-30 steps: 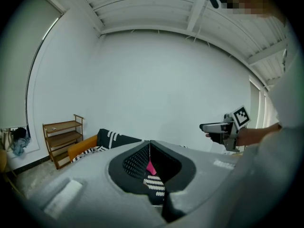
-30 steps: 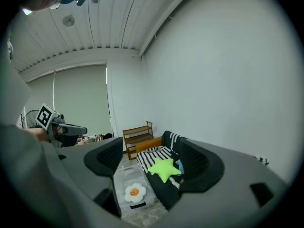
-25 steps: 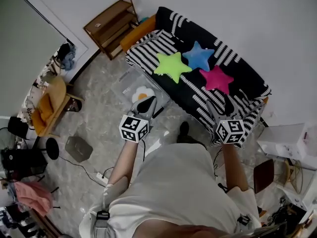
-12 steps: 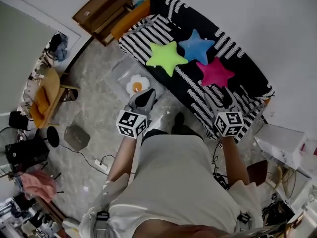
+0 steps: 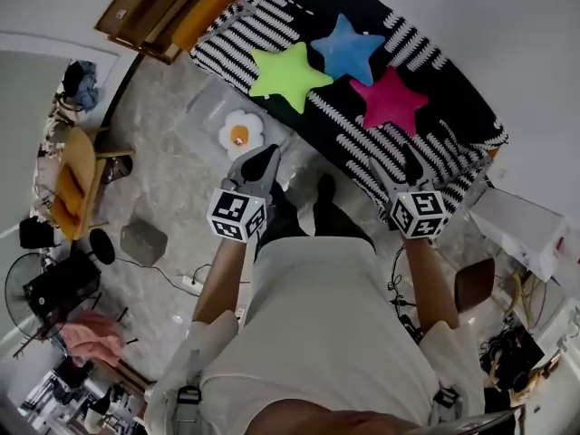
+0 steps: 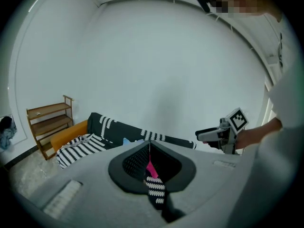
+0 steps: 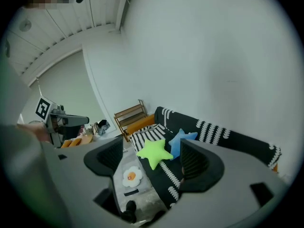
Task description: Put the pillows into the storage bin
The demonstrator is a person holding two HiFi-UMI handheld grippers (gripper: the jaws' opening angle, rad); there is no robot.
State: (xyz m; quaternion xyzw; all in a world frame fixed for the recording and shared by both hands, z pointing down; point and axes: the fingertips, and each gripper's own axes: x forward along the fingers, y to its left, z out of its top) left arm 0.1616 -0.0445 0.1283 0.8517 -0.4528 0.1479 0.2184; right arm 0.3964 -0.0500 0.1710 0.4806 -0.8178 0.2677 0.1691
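Three star pillows lie on the black-and-white striped sofa (image 5: 435,107): green (image 5: 288,72), blue (image 5: 349,51) and pink (image 5: 391,101). A clear storage bin (image 5: 207,107) stands on the floor in front of the sofa, with an egg-shaped pillow (image 5: 239,134) in it. My left gripper (image 5: 260,163) hovers just short of the bin, its jaws shut with nothing in them. My right gripper (image 5: 399,157) is open and empty, held near the sofa's front edge below the pink star. Between its jaws the right gripper view shows the green star (image 7: 154,152) and blue star (image 7: 183,139).
A wooden shelf (image 5: 145,12) and an orange cushion (image 5: 208,12) sit past the sofa's left end. A wooden chair (image 5: 77,175), a grey box (image 5: 143,241) and a power strip (image 5: 192,284) are on the floor at left. White furniture (image 5: 526,234) stands at right.
Sofa, pillows and bin have slid up and left in the head view. Both grippers keep about the same pose, the left shut, the right open.
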